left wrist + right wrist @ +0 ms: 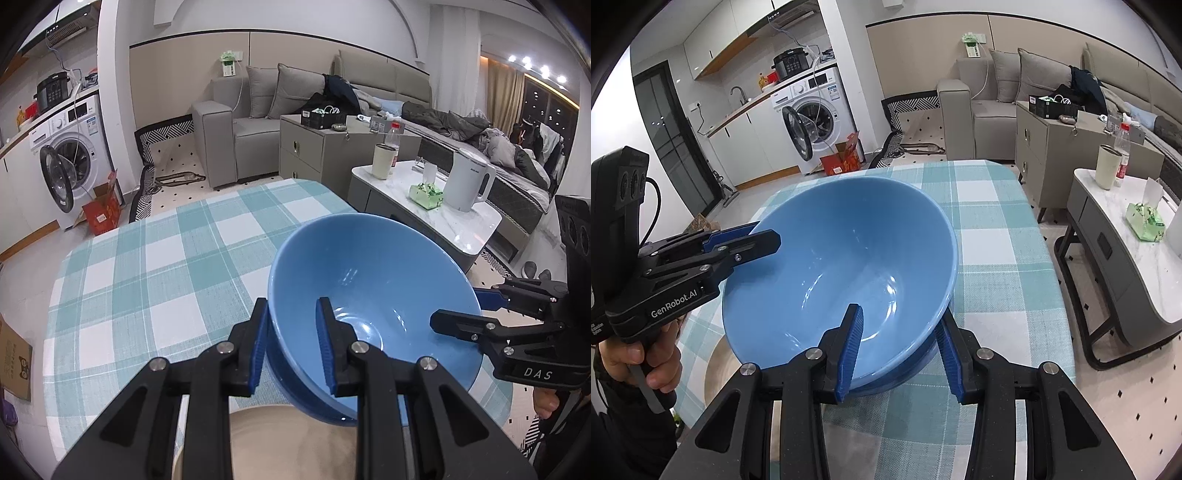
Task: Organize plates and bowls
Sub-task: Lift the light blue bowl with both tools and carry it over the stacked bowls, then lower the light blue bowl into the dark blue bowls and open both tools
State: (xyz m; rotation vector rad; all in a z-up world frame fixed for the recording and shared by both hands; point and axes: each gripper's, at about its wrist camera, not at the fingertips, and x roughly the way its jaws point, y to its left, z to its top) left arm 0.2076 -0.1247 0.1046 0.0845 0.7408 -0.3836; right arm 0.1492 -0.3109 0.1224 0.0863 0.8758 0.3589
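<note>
A glossy blue bowl (pixel 373 288), deep and round with a smooth glazed inside that throws back small highlights, hangs tilted above a table (pixel 155 258) draped in a woven teal-and-white check cloth, held at opposite sides of its rim by two hand-held claws. The left gripper (pixel 291 343), matt black with ribbed blue pads, is clamped on the near wall of the bowl, one finger outside and one inside. The right gripper (pixel 899 350), of the same build, pinches the rim likewise, its inner pad against the glaze and its outer pad under the flared lip; seen from the left wrist it reaches in from the right edge of the picture. A hand (pixel 646 362) wraps the left gripper's handle at the lower left of the right wrist view. Just below the bowl, at the near edge of the table, lies a round beige plate (pixel 280 443) with a matt, speckled surface; whether the bowl's foot touches it cannot be told. Beyond the table stand a grey upholstered sofa (pixel 236 125), a white washing machine (pixel 816 110) with its round door ajar, and a marble-topped side table (pixel 436 206) bearing a white kettle (pixel 469 181)
</note>
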